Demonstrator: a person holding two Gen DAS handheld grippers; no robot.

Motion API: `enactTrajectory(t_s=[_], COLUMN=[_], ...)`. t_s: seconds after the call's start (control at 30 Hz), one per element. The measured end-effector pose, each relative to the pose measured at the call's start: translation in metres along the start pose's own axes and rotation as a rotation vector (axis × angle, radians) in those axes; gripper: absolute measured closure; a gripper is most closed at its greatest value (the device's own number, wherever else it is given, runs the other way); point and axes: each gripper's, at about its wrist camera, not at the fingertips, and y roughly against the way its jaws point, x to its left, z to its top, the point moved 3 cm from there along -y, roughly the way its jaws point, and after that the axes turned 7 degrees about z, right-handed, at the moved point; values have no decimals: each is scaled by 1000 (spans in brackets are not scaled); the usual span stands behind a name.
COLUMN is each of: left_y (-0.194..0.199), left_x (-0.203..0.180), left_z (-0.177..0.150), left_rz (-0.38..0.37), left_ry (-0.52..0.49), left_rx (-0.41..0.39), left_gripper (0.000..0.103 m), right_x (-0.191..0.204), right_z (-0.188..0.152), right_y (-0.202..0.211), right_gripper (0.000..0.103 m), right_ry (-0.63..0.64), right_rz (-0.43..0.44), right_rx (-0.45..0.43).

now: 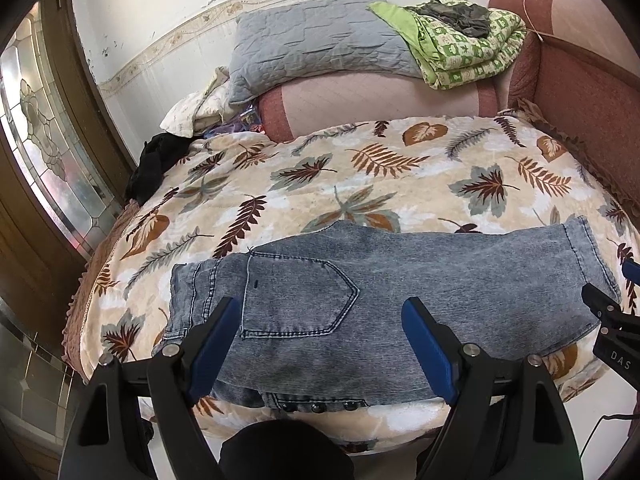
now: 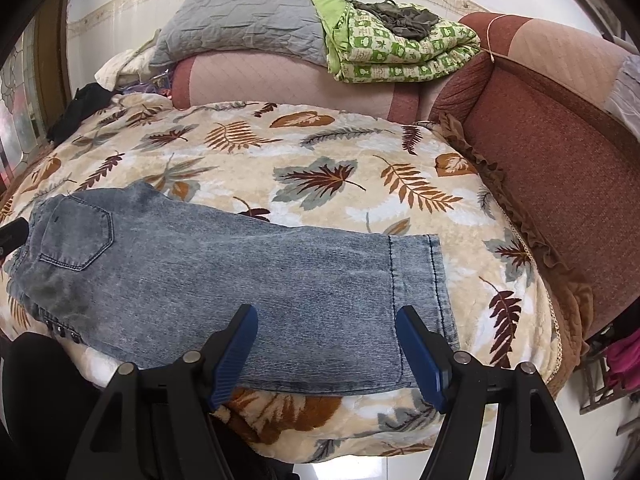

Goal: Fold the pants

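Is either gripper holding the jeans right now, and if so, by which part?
Neither. The left gripper and the right gripper are both open above the jeans, which lie flat on the leaf-print blanket.

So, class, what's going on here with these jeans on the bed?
A person is folding jeans, a hand-held gripper in each hand. The jeans lie flat on a leaf-print blanket, already folded in half lengthwise, back pocket up. The left hand-held gripper hovers open near the waist end and the right hand-held gripper hovers open near the leg hem. Neither is gripping the cloth yet.
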Motion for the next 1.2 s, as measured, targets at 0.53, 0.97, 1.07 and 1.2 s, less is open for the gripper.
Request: enactTrajectory(t_s=[0.53,0.97,1.07,1.2], left_y=[-6,4,8,11], left_x=[-1,7,11,15], left_z=[0,-1,-1,-2], left_rz=[-2,-12,-15,-19], left_ry=[-1,19,30,42], left_rx=[9,-8,-16,-21], left_gripper=[19,19,19,19], right_x=[3,7,9,13], right_z=[-1,1,1,2], right_y=[-5,6,11,18], right_gripper=[28,28,28,28], right_ry=[3,11,16,25], right_rz=[1,-3,-8,-13], right_rx=[12,-3,-11,-18])
